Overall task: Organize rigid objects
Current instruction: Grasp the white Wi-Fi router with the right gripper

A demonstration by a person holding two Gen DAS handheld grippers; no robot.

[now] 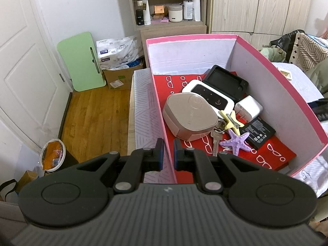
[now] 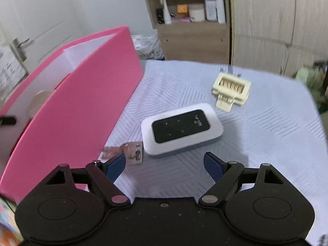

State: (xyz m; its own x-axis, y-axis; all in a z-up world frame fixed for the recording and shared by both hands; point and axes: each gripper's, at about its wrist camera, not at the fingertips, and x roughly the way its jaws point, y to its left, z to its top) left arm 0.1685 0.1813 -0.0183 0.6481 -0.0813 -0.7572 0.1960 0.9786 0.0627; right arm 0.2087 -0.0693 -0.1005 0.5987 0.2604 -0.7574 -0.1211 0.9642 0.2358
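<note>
My left gripper [image 1: 168, 155] is shut on the near left wall of the pink box [image 1: 192, 36]. Inside the box lie a beige case [image 1: 189, 115], a white pocket router [image 1: 209, 96], a black tray [image 1: 225, 82], a white charger [image 1: 248, 107], a battery [image 1: 258, 132], a purple starfish [image 1: 235, 141], keys [image 1: 215, 141] and a yellow clip [image 1: 230, 121]. My right gripper [image 2: 164, 164] stands open over the tablecloth, nothing between its fingers. Just beyond it lies a second white Wi-Fi router [image 2: 181, 129]. A small blurred metal item [image 2: 133, 151] lies by the left finger. A cream claw clip [image 2: 231, 90] lies farther back.
The pink box [image 2: 82, 106] stands left of my right gripper on the pale patterned tablecloth [image 2: 266, 143]. Behind are a shelf of bottles [image 1: 170, 12] and wardrobe doors [image 1: 262, 6]. Left of the table's edge are wooden floor [image 1: 96, 114], a green board [image 1: 82, 61] and a bin [image 1: 53, 155].
</note>
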